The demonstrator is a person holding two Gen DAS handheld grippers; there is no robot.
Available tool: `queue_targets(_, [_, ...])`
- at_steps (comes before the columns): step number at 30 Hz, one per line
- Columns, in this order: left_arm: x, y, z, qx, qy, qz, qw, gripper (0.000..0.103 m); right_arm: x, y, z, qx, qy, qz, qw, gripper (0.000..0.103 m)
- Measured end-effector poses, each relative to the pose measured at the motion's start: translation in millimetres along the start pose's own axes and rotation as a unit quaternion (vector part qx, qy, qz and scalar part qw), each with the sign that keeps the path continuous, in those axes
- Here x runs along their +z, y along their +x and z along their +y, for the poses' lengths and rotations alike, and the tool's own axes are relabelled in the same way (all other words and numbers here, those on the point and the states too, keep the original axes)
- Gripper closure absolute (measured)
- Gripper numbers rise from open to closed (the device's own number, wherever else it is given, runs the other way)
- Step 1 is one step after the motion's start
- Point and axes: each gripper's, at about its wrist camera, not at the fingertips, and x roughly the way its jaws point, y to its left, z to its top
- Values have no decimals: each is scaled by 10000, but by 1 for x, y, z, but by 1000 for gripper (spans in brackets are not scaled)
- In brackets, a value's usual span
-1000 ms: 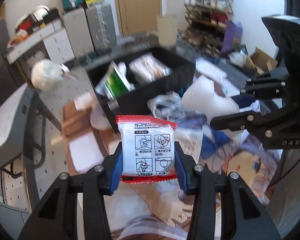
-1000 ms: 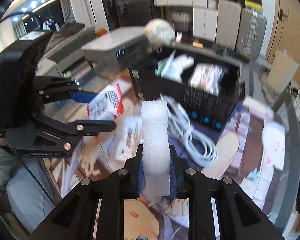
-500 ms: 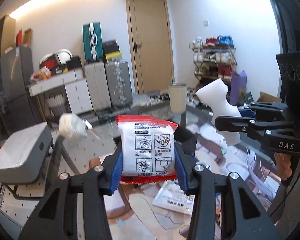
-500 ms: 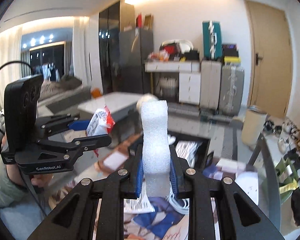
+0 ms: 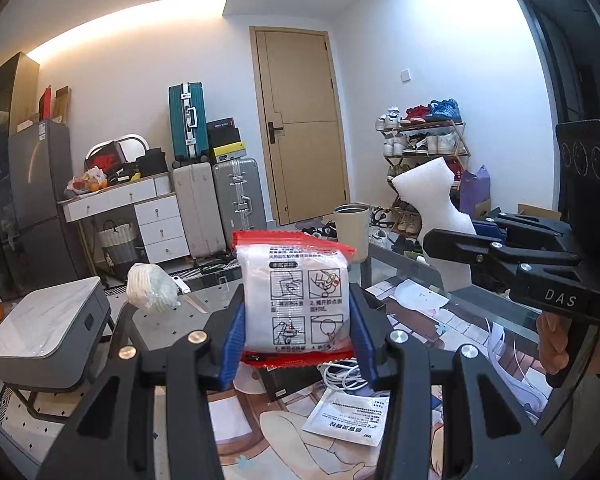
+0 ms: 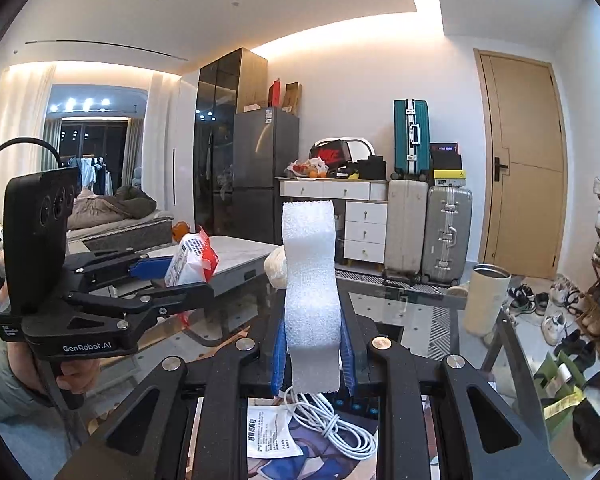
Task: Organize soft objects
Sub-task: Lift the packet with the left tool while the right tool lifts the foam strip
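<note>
Red-edged clear packet (image 5: pixel 296 300) of white contents, printed with four instruction panels, upright between the blue pads of the left claw (image 5: pixel 296 336), jaws part-open and pressed on its sides, raised above the glass worktop (image 5: pixel 416 276). White foam block (image 6: pixel 310 292), tall and wavy-edged, upright in the right claw (image 6: pixel 312 354), jaws clamped narrow on its lower part, also raised. Lying on the worktop below: coiled white cable (image 6: pixel 332 424), flat white sachet (image 5: pixel 346 414), white wad (image 5: pixel 152 288) at the far edge.
</note>
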Motion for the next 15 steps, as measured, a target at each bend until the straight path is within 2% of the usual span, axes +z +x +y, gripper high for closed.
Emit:
queue_targets(8, [4,-2,-6,4,-80,-89,9999,57,0,7,-5,55,45,28,10000,81])
queue_targets(15, [17,12,-2,105,-224,-210,9995,57,15,19,-4,40,-13,-130,9999,81])
